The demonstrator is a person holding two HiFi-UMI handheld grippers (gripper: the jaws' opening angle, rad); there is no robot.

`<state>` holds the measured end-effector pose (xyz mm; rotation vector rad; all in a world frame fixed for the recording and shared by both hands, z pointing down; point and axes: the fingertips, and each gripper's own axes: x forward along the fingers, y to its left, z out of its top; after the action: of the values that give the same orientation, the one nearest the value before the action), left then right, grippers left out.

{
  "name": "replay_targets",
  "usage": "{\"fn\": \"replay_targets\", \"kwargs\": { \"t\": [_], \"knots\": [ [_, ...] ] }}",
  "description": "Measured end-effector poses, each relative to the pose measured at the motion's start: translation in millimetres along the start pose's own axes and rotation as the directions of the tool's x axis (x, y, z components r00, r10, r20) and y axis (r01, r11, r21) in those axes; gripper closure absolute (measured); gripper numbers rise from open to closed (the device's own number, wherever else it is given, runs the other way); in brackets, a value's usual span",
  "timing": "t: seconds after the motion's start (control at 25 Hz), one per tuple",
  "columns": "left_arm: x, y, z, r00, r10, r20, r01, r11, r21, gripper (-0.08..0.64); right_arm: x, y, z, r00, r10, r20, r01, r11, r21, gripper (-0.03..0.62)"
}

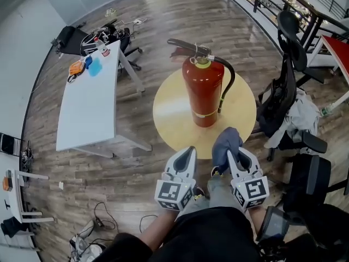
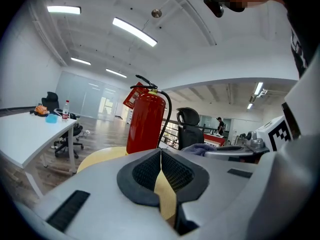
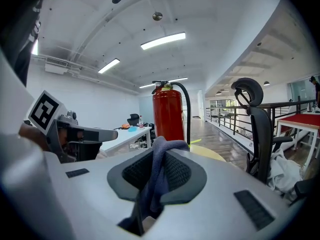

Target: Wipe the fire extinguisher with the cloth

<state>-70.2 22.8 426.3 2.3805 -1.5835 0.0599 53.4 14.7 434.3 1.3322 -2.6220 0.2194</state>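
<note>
Blue-grey cloth [image 1: 226, 140] was pinched in the right gripper [image 1: 238, 158]; the left gripper [image 1: 184, 158] was pressed together, empty; the unbraced fire extinguisher [image 1: 203, 91] might be toppled by hard wiping.

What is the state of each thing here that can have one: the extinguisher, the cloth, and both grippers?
fire extinguisher: upright on the round table, touched by neither gripper.
cloth: bunched, clamped between the right gripper's jaws, apart from the extinguisher.
left gripper: shut, nothing between its jaws.
right gripper: shut on the cloth.
</note>
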Motion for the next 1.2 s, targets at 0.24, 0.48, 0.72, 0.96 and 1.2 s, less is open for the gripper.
{"fn": "replay_targets", "kwargs": {
  "t": [0.24, 0.48, 0.72, 0.96, 1.2],
  "knots": [
    [52, 23, 24, 0.999, 0.032, 0.013, -0.032, 0.999, 0.009, 0.535, 45, -47, 20, 0.998, 0.050, 0.046, -0.051, 0.998, 0.026, 0.535],
    [101, 43, 46, 0.997, 0.074, 0.037, -0.075, 0.997, 0.029, 0.535, 89, -80, 52, 0.956, 0.234, 0.177, -0.241, 0.970, 0.020, 0.535],
    [122, 62, 65, 0.994, 0.102, 0.047, -0.104, 0.993, 0.057, 0.535, 122, -62, 99, 0.887, 0.383, 0.259, -0.367, 0.924, -0.109, 0.536],
    [127, 75, 74, 0.995, 0.085, 0.053, -0.088, 0.994, 0.070, 0.535, 119, -50, 159, 0.823, 0.436, 0.364, -0.395, 0.900, -0.186, 0.535],
    [127, 88, 85, 0.998, 0.004, 0.058, -0.008, 0.997, 0.079, 0.535, 119, -41, 207, 0.809, 0.419, 0.412, -0.321, 0.902, -0.289, 0.537]
  ]
}}
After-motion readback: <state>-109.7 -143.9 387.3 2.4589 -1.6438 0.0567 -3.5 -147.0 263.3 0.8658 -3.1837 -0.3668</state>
